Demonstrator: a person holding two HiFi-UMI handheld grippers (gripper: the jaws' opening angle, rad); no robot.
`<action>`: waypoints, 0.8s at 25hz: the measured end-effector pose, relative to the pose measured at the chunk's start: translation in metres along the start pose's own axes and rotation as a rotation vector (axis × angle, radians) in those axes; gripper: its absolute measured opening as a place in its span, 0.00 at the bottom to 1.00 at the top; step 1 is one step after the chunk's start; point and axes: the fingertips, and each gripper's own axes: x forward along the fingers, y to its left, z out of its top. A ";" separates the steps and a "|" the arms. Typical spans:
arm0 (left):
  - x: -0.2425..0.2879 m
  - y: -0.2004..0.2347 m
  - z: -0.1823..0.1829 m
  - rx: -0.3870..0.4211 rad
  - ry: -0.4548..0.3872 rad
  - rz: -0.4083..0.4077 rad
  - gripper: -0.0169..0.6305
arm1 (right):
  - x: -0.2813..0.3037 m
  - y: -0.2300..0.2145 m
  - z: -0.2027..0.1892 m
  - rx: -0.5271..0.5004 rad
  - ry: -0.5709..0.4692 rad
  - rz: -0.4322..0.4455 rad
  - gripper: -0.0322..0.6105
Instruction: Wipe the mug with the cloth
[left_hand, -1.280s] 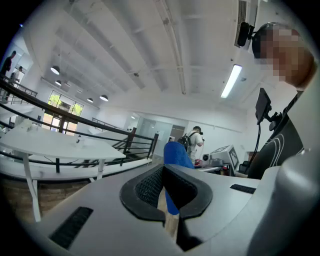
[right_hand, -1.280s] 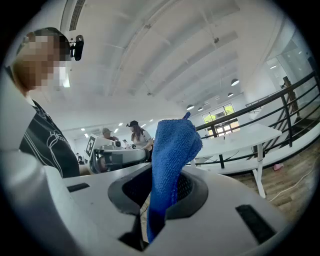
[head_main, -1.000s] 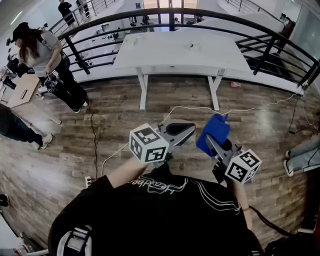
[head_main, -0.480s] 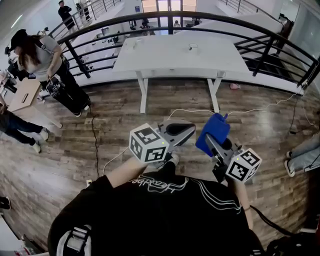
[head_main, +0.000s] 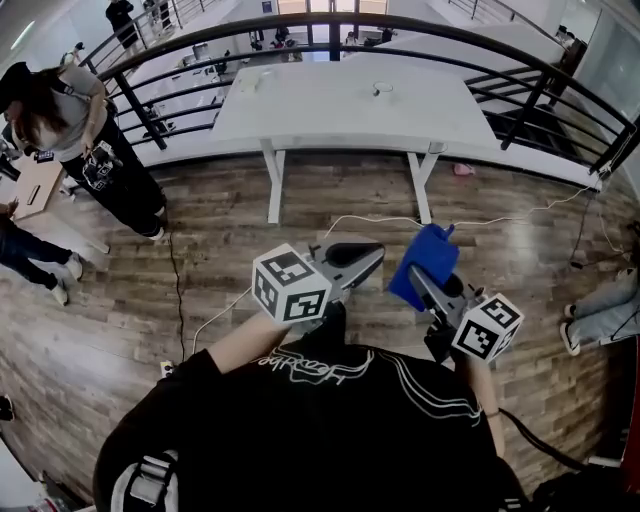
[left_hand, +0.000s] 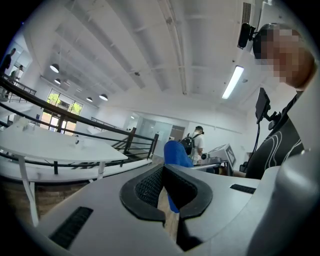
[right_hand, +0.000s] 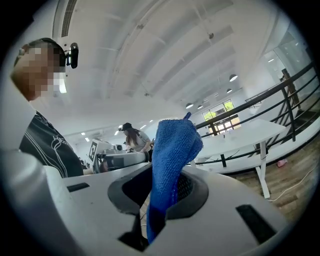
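The right gripper (right_hand: 167, 187) is squeezed tight on the blue cloth (right_hand: 172, 150). The cloth sticks up out of its jaws. The left gripper (left_hand: 163, 172) has its jaws pressed together with nothing in them. The person (head_main: 300, 430) holds both grippers out in front, side by side, near but apart, over the wood floor (head_main: 220, 230). A white table (head_main: 340, 115) stands well ahead. A small thing (head_main: 383, 90) sits on it, too small to tell what it is.
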 end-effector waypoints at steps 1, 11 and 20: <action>0.004 0.009 -0.001 -0.005 -0.003 0.002 0.04 | 0.005 -0.009 0.000 0.003 0.003 0.000 0.13; 0.056 0.200 -0.015 -0.110 0.022 0.019 0.04 | 0.141 -0.149 -0.006 0.097 0.079 -0.007 0.13; 0.122 0.438 0.071 -0.075 0.025 0.050 0.04 | 0.302 -0.309 0.088 0.096 0.105 -0.035 0.13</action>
